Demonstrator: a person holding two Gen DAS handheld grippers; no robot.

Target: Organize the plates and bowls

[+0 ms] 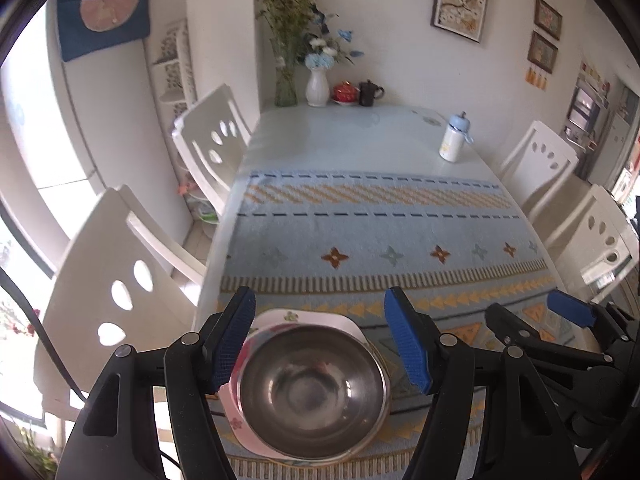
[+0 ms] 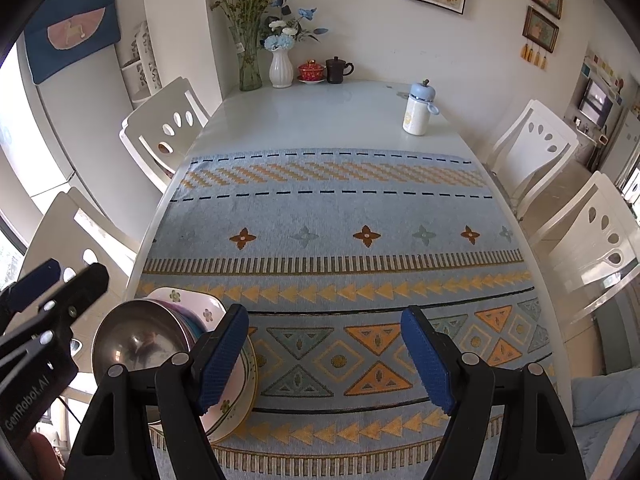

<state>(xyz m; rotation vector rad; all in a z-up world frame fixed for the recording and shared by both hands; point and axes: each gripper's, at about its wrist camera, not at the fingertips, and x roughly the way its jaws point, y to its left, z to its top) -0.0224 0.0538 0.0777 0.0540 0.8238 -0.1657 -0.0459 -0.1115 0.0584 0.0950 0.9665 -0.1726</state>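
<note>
A steel bowl sits in a stack of floral plates at the near left of the patterned mat. My left gripper hangs over the stack, jaws open, one blue pad on either side of the bowl and neither pressing on it. In the right wrist view the bowl and plates lie at the lower left, partly hidden by one finger. My right gripper stands open over bare mat to the right of the stack, holding nothing. Each gripper shows at the edge of the other's view: the left, the right.
On the white table beyond the mat stand a blue-capped bottle, two vases of flowers, a red lidded cup and a dark mug. White chairs line both sides.
</note>
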